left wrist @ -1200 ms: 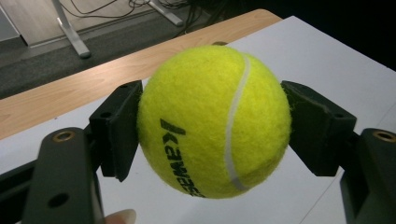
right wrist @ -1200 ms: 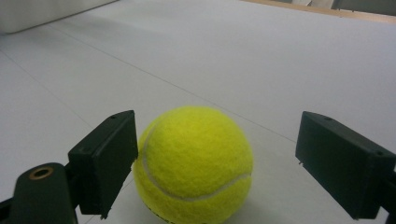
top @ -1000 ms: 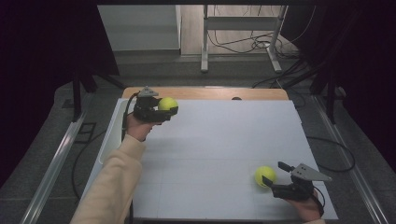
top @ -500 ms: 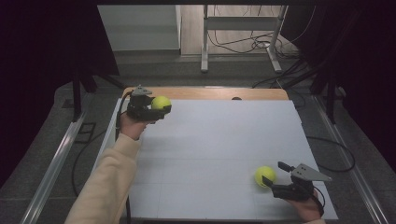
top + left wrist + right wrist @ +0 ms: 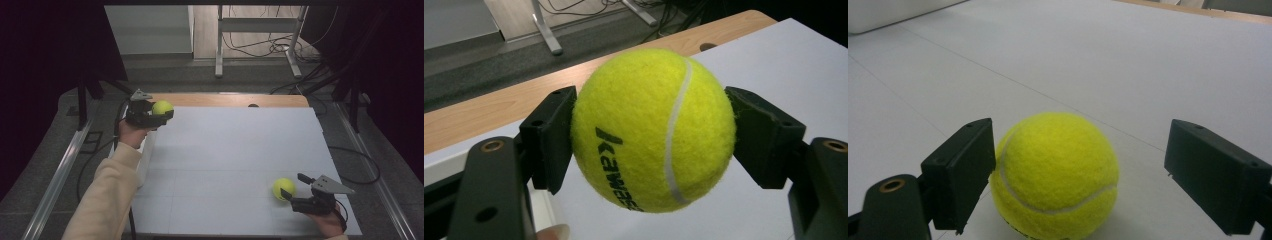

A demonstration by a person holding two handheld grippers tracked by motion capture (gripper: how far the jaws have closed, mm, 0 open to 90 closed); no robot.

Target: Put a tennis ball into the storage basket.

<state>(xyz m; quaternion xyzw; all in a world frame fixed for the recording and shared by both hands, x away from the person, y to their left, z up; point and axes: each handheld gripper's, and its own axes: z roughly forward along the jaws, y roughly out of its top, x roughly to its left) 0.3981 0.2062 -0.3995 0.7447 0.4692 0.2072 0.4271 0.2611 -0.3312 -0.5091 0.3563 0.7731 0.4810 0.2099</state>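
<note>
Two yellow tennis balls are in play. My left gripper [image 5: 160, 113] is shut on one tennis ball [image 5: 162, 107] above the far left corner of the white table top [image 5: 230, 160]; in the left gripper view that ball [image 5: 651, 127] is pinched between both pads, with "Kawasaki" lettering showing. A second tennis ball [image 5: 283, 188] rests on the table near the front right. My right gripper [image 5: 295, 186] stands open around it; in the right gripper view this ball [image 5: 1055, 172] touches the left pad [image 5: 965, 170], with a gap to the right one.
A wooden strip [image 5: 225, 99] runs along the table's far edge, with a dark hole [image 5: 253, 105] in it. Metal rails [image 5: 55, 175] flank the table on the floor. A white stand [image 5: 260, 35] and cables [image 5: 260, 47] lie beyond.
My left gripper has carried its ball further left and slightly toward the far edge, to the table's corner. The right gripper and its ball have stayed put.
</note>
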